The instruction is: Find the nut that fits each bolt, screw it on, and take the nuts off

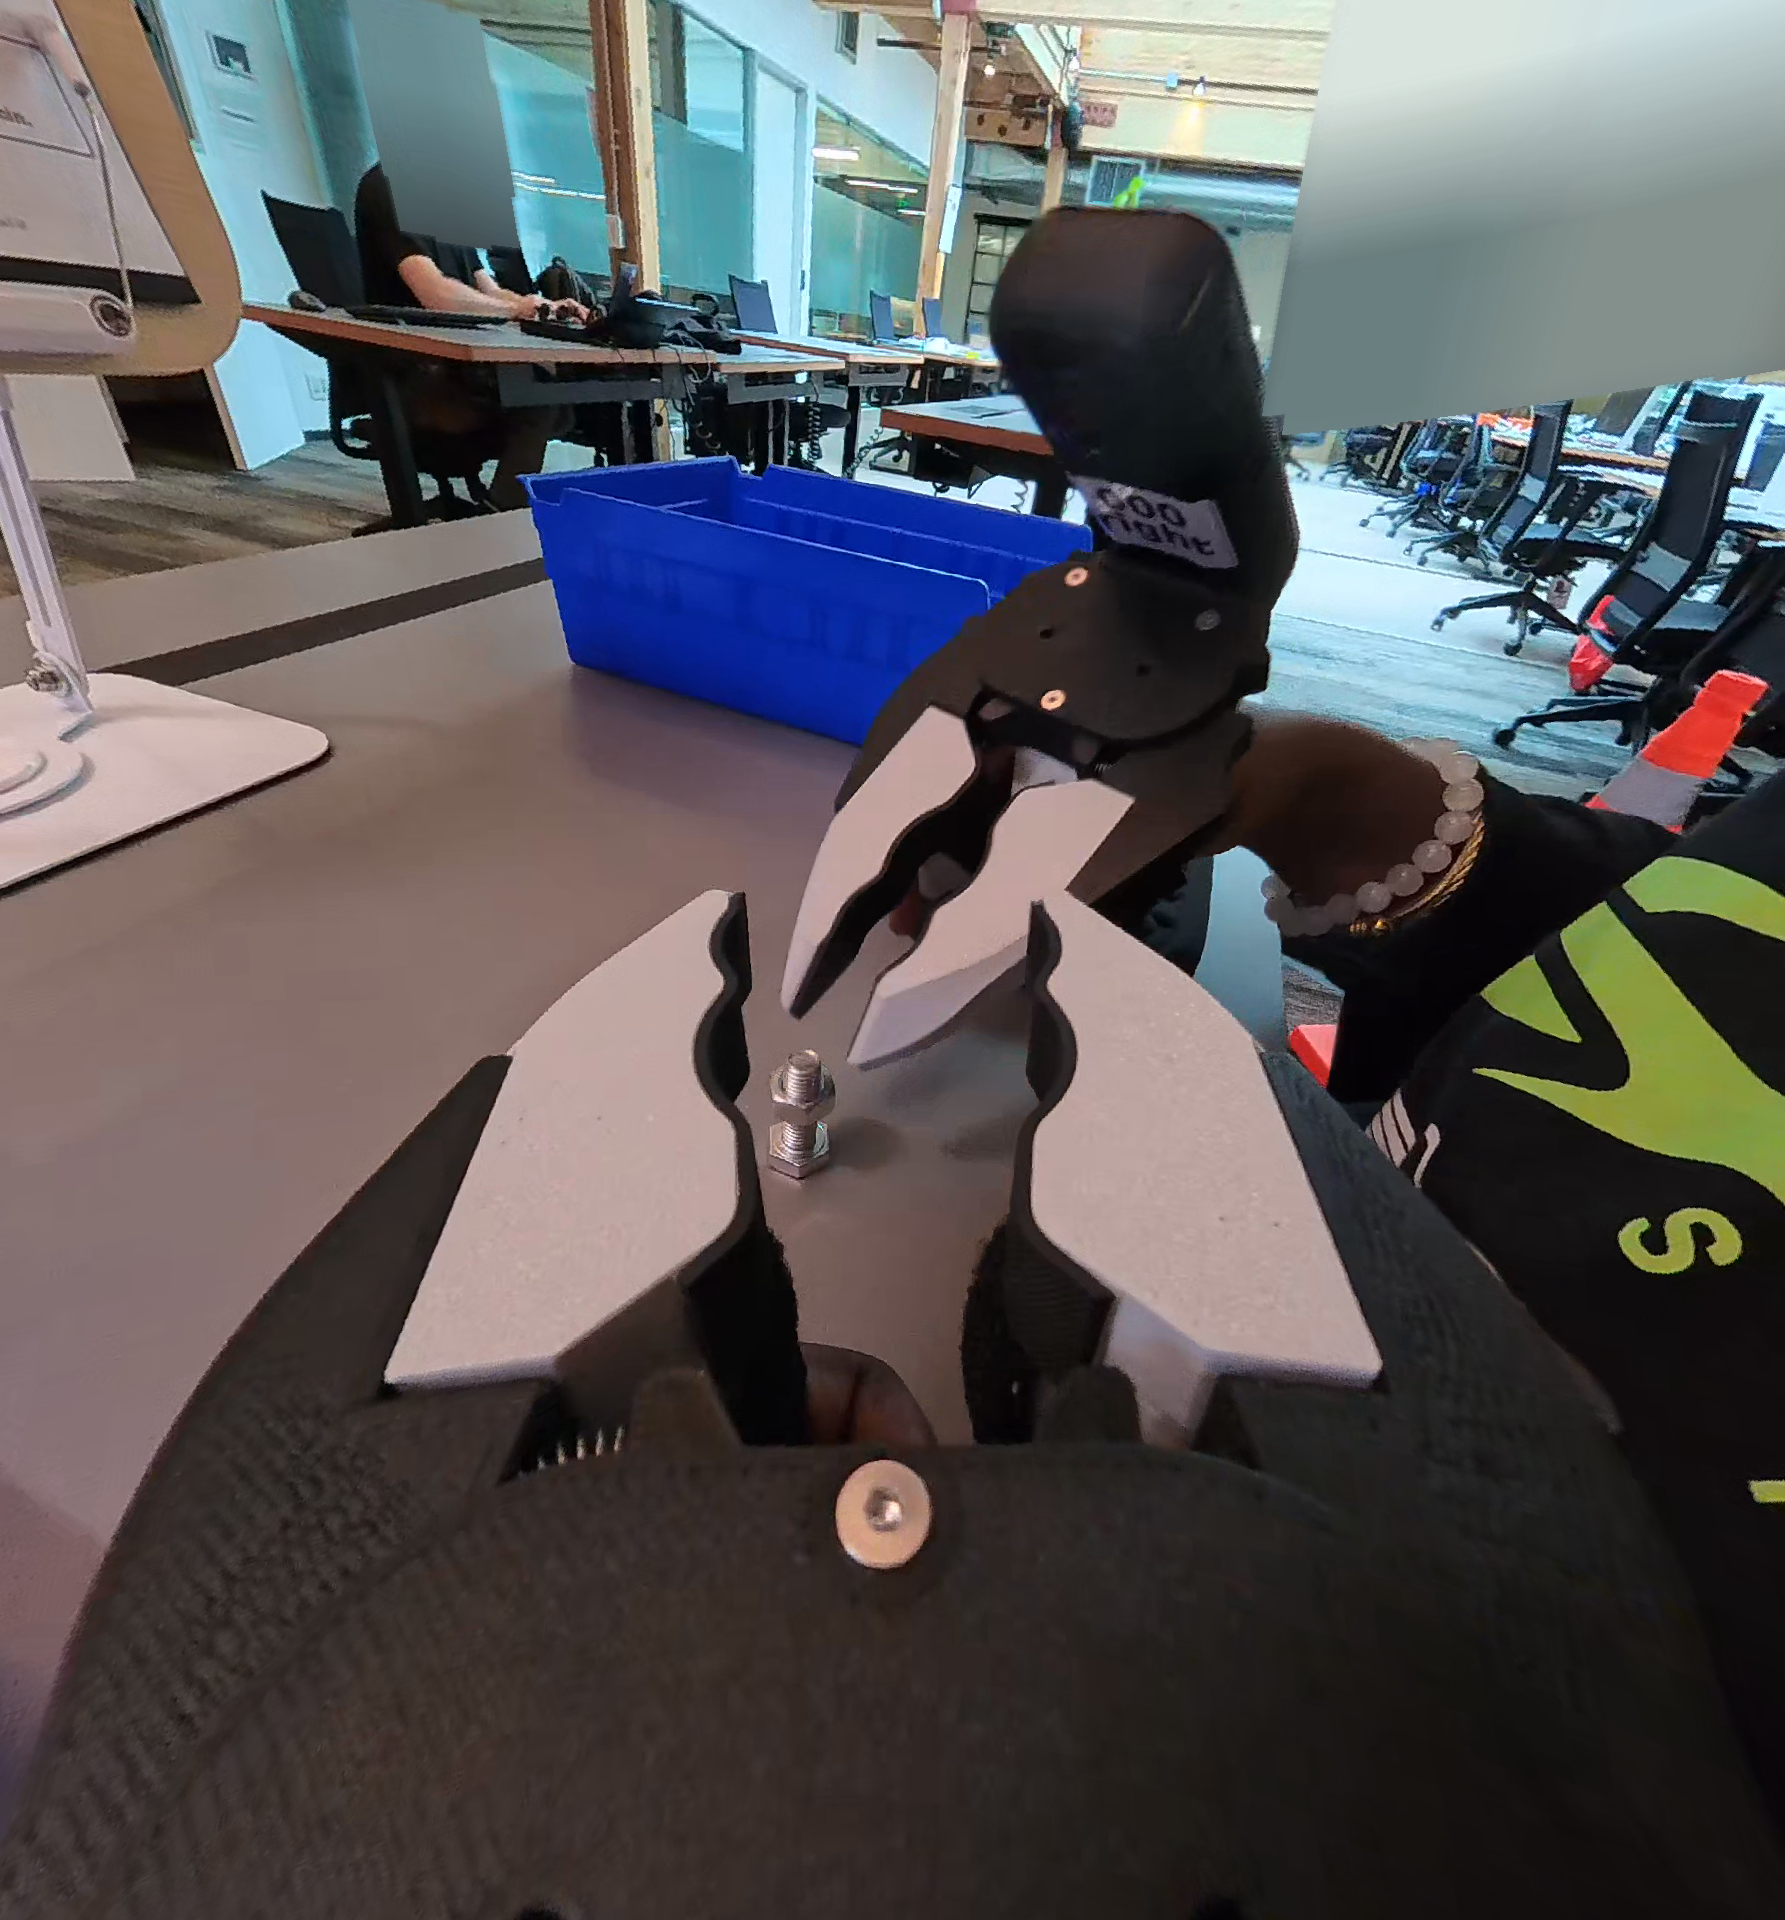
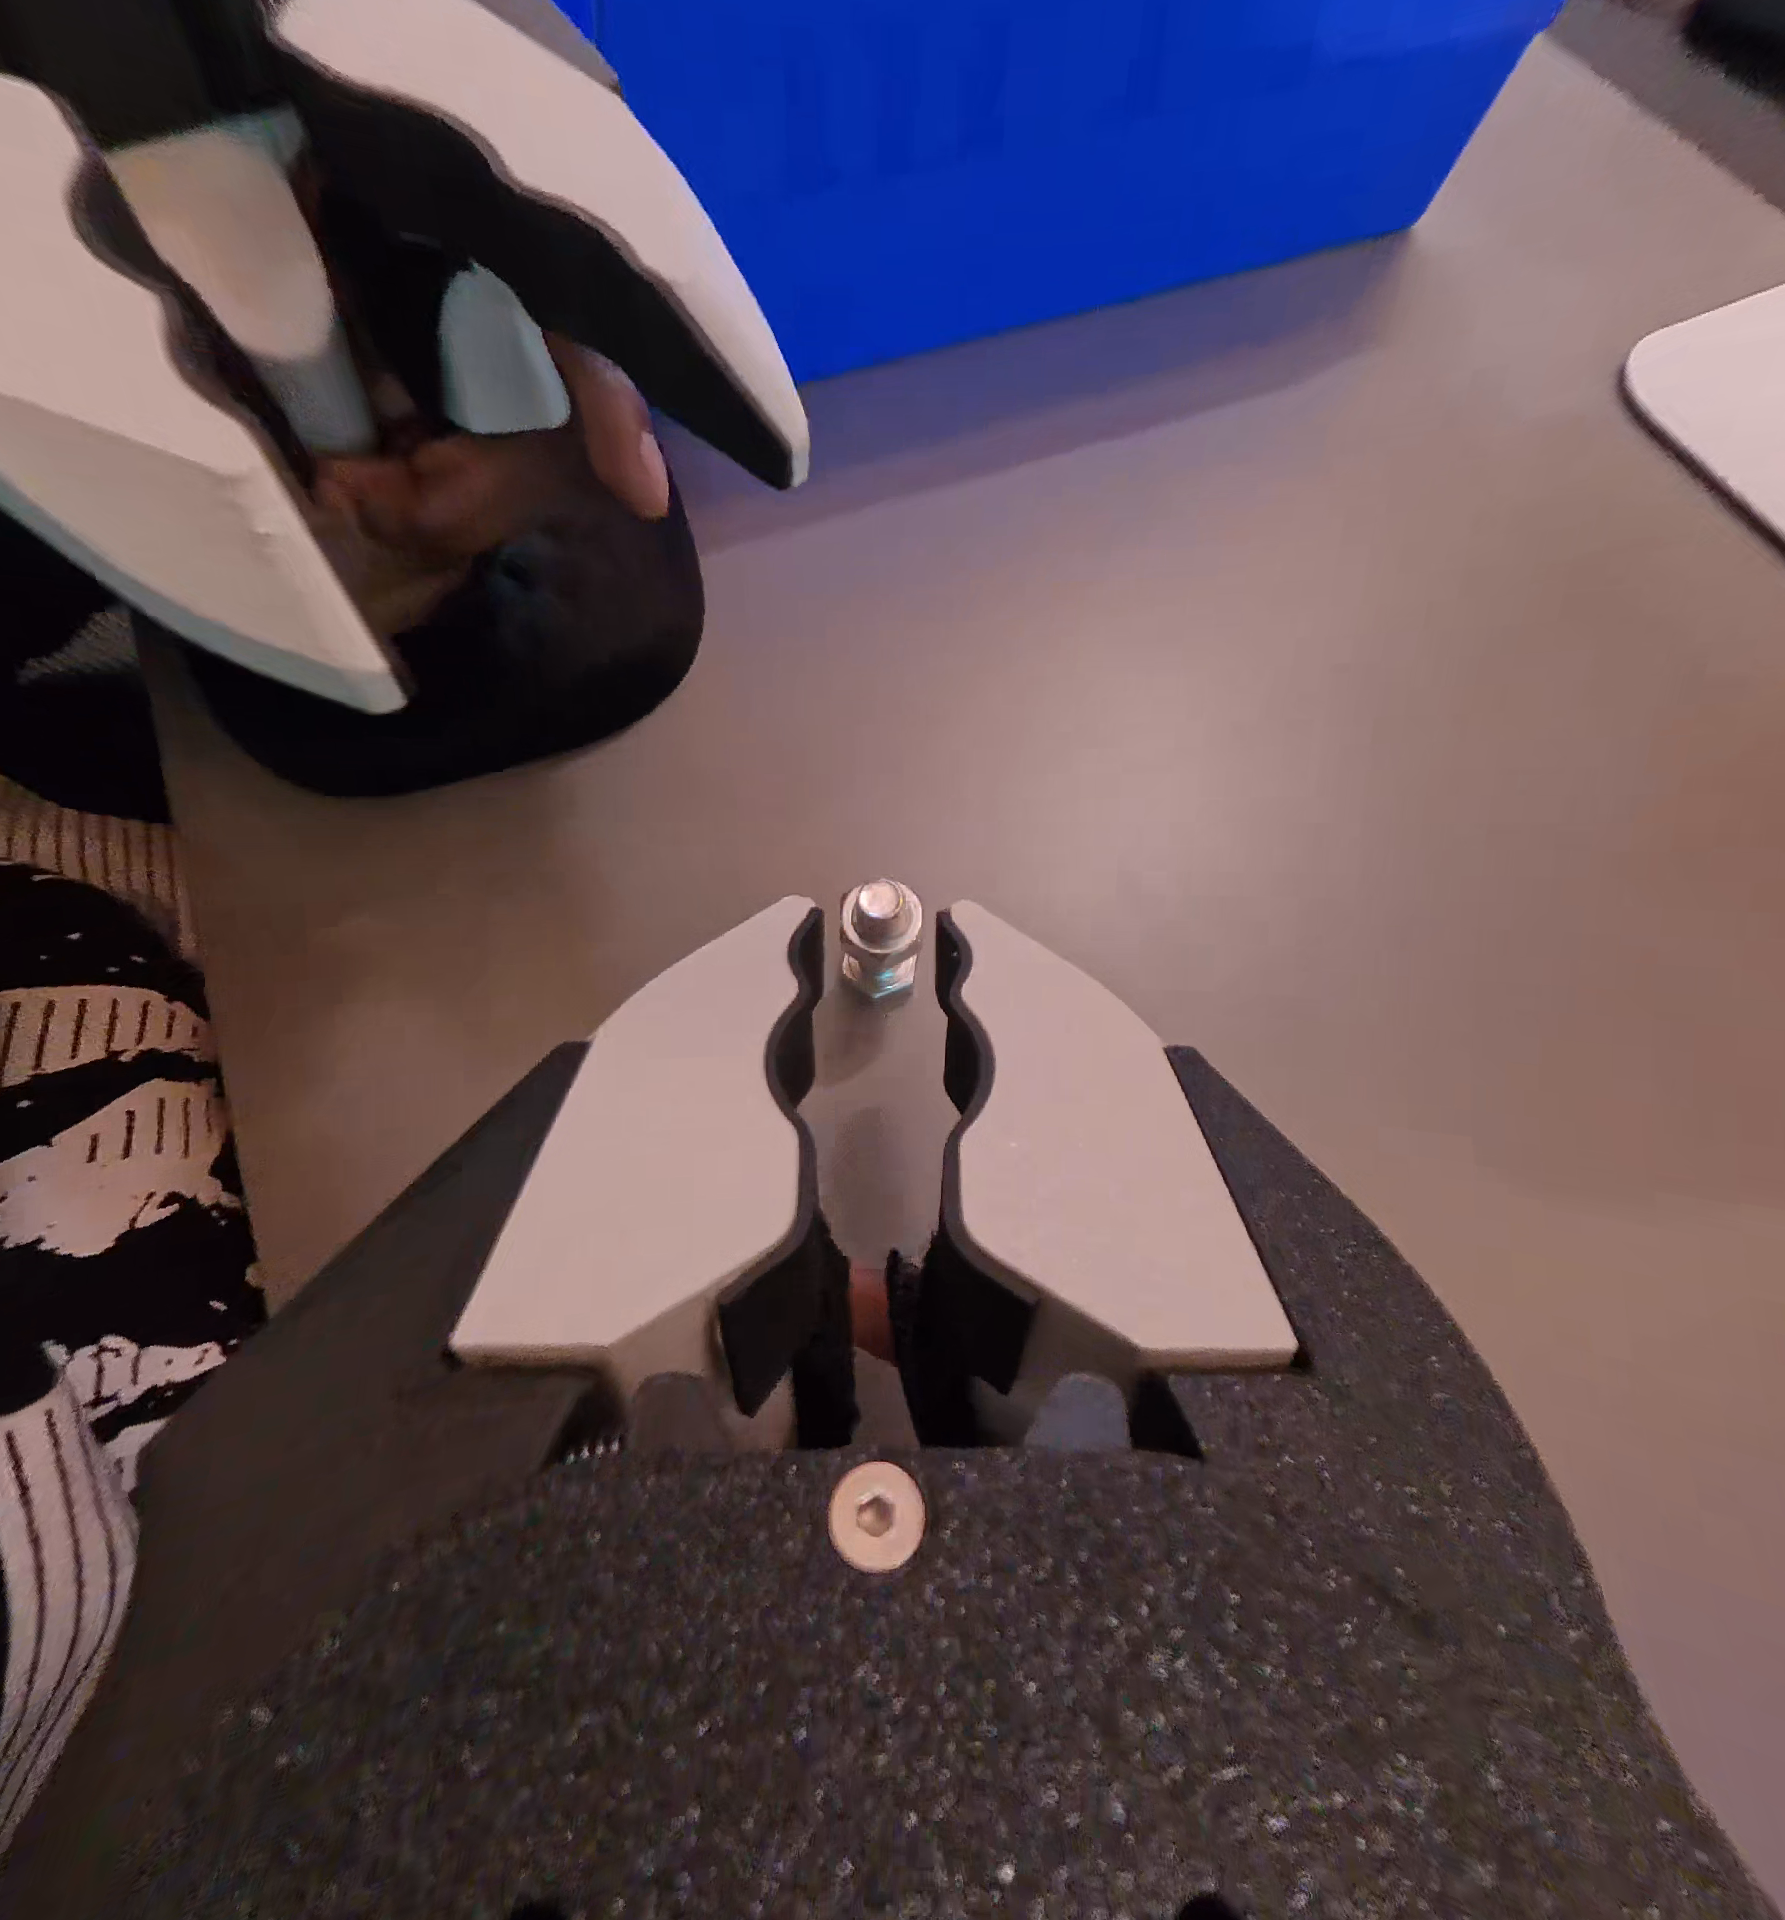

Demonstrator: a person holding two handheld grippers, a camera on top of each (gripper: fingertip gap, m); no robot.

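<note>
In the left wrist view, the left tongs [image 1: 883,951] are seen spread wide and empty above the grey table [image 1: 400,935]. A small silver threaded bolt [image 1: 801,1117], standing upright on its head with a silver hex nut [image 1: 802,1086] screwed partway down, is found between their tips. Just beyond it, the right tongs [image 1: 834,1034] are angled down, narrowly parted. A blue plastic bin [image 1: 763,613] is set farther behind.

In the right wrist view, the bolt [image 2: 875,951] is framed between the tips of the right tongs [image 2: 875,925], which are parted a little and not touching it. The left tongs [image 2: 597,592] are seen at upper left, spread wide.
</note>
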